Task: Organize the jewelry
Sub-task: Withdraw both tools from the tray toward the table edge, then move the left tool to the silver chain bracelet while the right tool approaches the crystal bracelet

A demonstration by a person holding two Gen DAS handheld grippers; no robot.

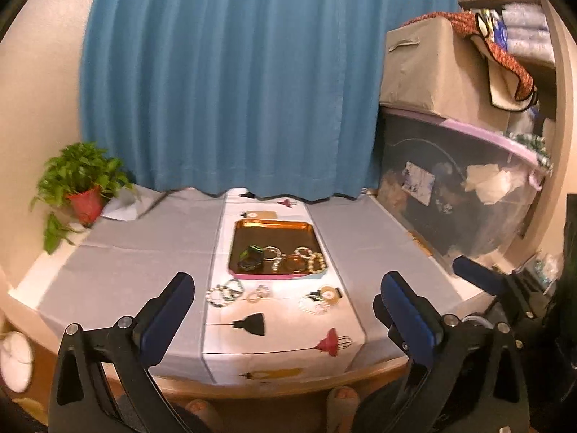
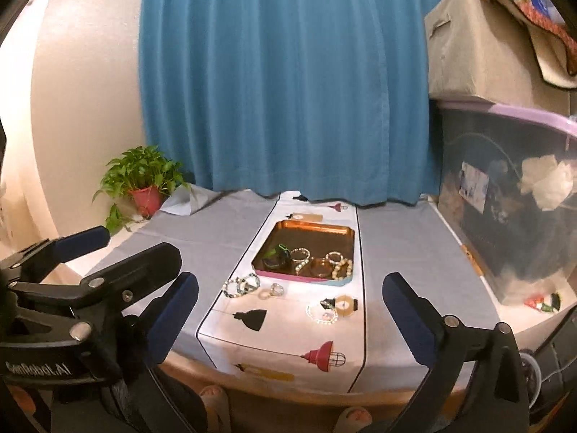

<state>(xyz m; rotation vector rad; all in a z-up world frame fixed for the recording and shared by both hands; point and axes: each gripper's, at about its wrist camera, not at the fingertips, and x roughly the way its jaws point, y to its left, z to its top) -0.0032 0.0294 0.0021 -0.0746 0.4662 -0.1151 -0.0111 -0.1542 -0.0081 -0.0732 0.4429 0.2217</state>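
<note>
From where I sat at the controls, the far left of the table (image 1: 119,252) held a potted plant (image 1: 81,184) against the wall, standing by the table's back left corner with grey cloth running out bare in front of it. My left gripper (image 1: 288,306) hung over the near edge with its 2 fingers spread wide and nothing between them; its blue pads (image 1: 167,310) framed the white runner (image 1: 285,328) down the middle of the table. On that runner, left of centre, lay a cluster of beaded bracelets (image 1: 224,292), and just beside them 2 small rings (image 1: 259,293). Behind them sat the copper tray (image 1: 273,226), its near rim close to the loose pieces, with several bangles and bracelets (image 1: 288,258) gathered along its front half and its back half bare. Right of centre on the runner lay a pearl bracelet (image 2: 322,313) touching a tan ring-shaped piece (image 2: 344,305). My right gripper (image 2: 290,321) also stood spread apart and empty, poised above the near edge, with the left tool showing at its left side. The grey cloth to the right of the runner ran bare up to a clear storage bin (image 2: 505,187) that walled off the table's right edge, a beige box (image 2: 479,43) stacked on it.
</note>
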